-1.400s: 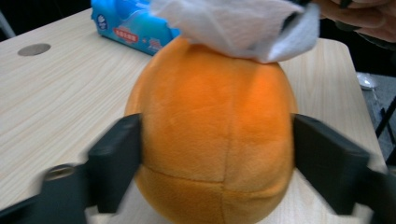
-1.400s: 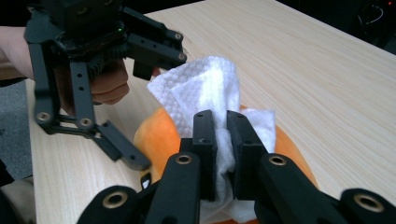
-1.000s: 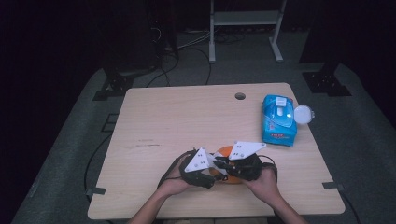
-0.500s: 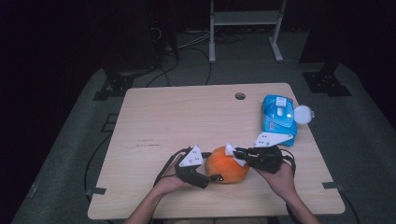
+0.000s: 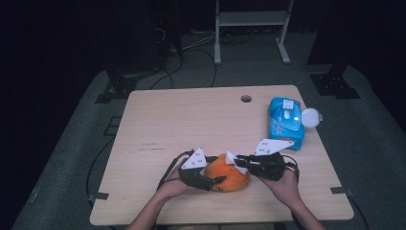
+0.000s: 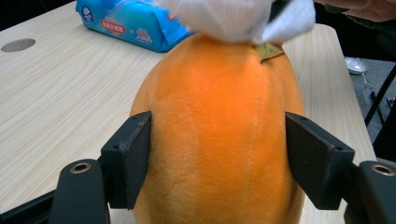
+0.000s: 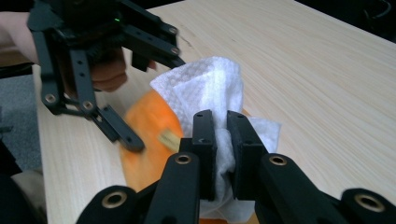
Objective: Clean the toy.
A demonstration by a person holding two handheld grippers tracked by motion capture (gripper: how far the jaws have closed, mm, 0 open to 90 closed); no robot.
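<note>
Wiping of the orange plush pumpkin [image 5: 229, 173] is under way and judged incomplete. The pumpkin lies on the near middle of the wooden table [image 5: 191, 124], braced by the left gripper [image 6: 218, 158], whose jaws stand wide apart and press against its two flanks. The right gripper [image 7: 221, 140] is clamped on a folded white wet wipe [image 7: 208, 91], which touches the pumpkin's top beside the stem [image 7: 169, 138]. The blue wet-wipe pack [image 5: 286, 122] sits at the far right, lid [image 5: 310, 116] open. Done: wipe drawn and applied. Left: remaining surface, disposal of the wipe, closing the pack.
</note>
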